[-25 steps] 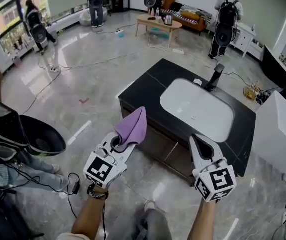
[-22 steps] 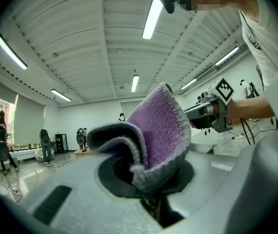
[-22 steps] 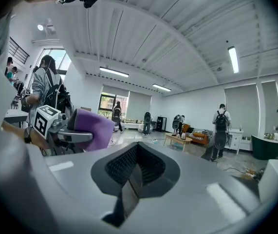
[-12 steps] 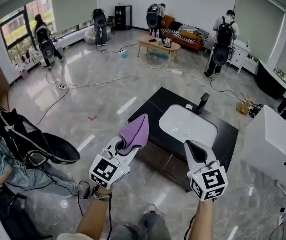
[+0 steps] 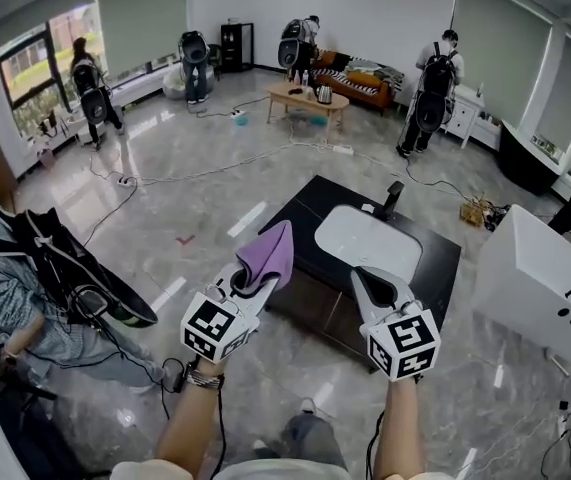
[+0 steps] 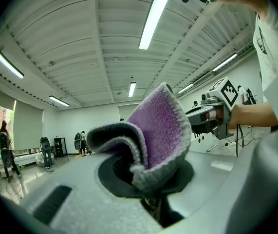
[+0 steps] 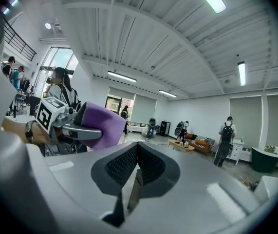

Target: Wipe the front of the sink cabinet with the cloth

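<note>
Cloth (image 5: 268, 256) sticks up purple, pinched tight in the left gripper (image 5: 252, 286), on the near side of the sink cabinet (image 5: 310, 308). To its right the right gripper (image 5: 367, 276) hovers, jaws together on nothing.

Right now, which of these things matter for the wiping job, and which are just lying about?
For the job:
purple cloth, clamped in the left gripper
sink cabinet

Just lying about:
coffee table
sofa
floor cables
white box
</note>
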A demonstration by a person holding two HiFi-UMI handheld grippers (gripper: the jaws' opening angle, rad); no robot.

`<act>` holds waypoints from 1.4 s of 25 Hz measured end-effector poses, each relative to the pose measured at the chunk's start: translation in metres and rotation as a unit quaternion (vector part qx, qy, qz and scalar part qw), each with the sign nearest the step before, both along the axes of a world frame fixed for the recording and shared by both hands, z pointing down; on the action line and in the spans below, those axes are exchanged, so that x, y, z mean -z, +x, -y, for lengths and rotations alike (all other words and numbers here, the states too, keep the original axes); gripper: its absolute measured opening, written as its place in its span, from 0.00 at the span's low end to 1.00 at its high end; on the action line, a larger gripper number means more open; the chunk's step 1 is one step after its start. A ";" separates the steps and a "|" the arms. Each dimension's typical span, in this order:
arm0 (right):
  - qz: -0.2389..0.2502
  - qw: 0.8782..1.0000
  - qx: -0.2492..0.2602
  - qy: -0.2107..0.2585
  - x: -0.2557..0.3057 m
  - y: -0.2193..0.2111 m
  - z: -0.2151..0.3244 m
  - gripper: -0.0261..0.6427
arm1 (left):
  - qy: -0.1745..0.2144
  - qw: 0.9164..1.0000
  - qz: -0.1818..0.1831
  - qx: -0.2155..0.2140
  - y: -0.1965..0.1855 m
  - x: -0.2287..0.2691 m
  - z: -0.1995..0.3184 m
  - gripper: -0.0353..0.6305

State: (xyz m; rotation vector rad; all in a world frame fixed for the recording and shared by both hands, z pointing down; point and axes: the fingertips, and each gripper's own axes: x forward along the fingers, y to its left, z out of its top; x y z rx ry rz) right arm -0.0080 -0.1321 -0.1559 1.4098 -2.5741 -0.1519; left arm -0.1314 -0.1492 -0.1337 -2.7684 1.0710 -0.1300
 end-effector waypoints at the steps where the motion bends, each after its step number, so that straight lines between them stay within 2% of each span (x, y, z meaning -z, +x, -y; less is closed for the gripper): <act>1: 0.003 1.000 0.001 -0.003 0.000 -0.002 -0.006 0.05 | 0.000 1.000 0.002 -0.001 -0.001 0.000 -0.006 0.12; 9: -0.013 1.000 0.015 0.013 0.007 -0.018 -0.050 0.05 | -0.006 1.000 0.013 -0.027 -0.003 0.001 -0.045 0.12; 15: -0.013 1.000 0.010 0.016 0.023 -0.020 -0.070 0.05 | 0.008 0.999 0.010 -0.032 -0.001 0.015 -0.065 0.12; 24: -0.019 0.999 0.008 0.024 0.029 -0.027 -0.082 0.05 | 0.016 0.999 0.019 -0.035 -0.006 0.023 -0.077 0.12; 35: -0.015 1.000 0.013 0.022 0.026 -0.034 -0.085 0.05 | 0.004 0.999 0.026 -0.035 -0.011 0.013 -0.083 0.12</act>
